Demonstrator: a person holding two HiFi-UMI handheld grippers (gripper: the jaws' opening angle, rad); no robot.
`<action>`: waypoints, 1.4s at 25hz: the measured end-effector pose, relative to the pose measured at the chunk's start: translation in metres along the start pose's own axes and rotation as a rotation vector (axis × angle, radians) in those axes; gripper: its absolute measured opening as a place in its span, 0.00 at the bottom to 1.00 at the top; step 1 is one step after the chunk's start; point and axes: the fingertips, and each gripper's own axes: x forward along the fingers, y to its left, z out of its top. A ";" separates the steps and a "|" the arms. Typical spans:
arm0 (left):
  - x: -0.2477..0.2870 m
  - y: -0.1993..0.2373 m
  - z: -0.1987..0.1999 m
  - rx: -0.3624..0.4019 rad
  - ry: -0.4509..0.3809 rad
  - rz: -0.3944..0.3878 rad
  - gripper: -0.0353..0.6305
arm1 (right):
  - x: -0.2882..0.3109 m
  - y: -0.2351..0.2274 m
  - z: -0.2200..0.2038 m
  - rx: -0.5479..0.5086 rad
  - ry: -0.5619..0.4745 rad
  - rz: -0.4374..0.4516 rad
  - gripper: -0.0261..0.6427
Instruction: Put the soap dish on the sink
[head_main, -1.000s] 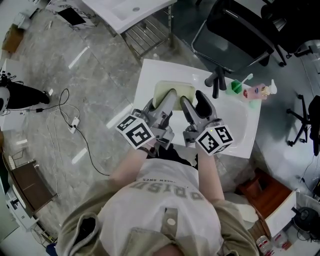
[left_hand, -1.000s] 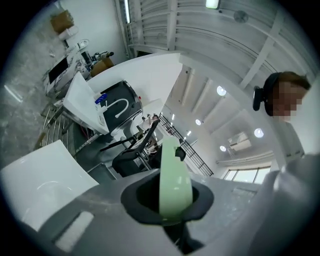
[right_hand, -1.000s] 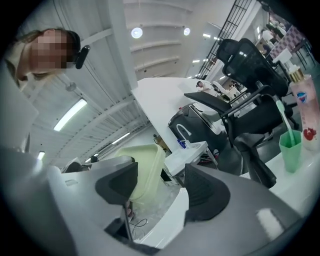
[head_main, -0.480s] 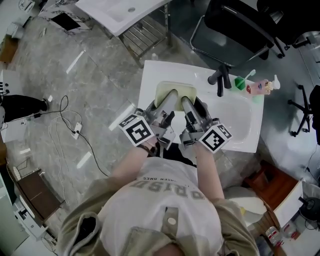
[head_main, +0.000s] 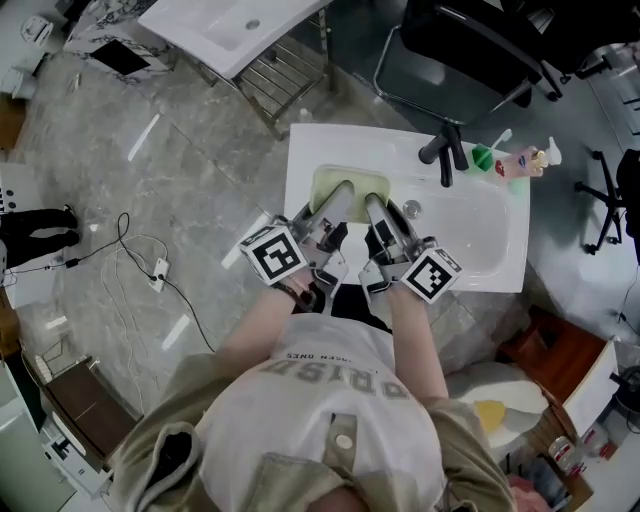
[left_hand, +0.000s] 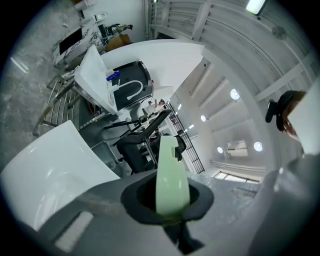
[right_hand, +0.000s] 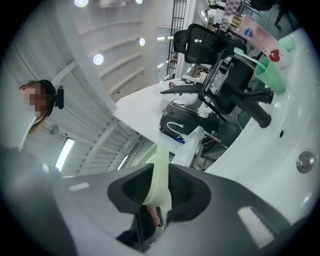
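Pale green rectangular plastic soap dish (head_main: 350, 178) is clamped at its near rim by the left gripper (head_main: 338, 192). The right gripper (head_main: 373, 202) jaws have just been closing and are now pressed onto that rim alongside. The dish is held straight ahead of both, over the left end of the white ceramic sink (head_main: 310, 140).

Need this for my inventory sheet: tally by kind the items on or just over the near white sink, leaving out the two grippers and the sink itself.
Soap dish: 1
Faucet: 1
Green cup: 1
Toothbrush: 1
Pump bottle: 1
Total: 5
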 end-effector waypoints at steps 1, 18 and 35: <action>-0.001 0.001 0.000 0.000 0.007 0.001 0.08 | 0.001 0.002 0.000 0.009 -0.007 0.012 0.16; -0.024 0.035 0.009 0.100 0.076 0.100 0.25 | 0.005 -0.007 -0.012 0.057 -0.043 -0.042 0.13; -0.046 0.039 0.024 0.665 0.268 0.123 0.44 | 0.007 -0.037 -0.011 0.100 -0.083 -0.154 0.13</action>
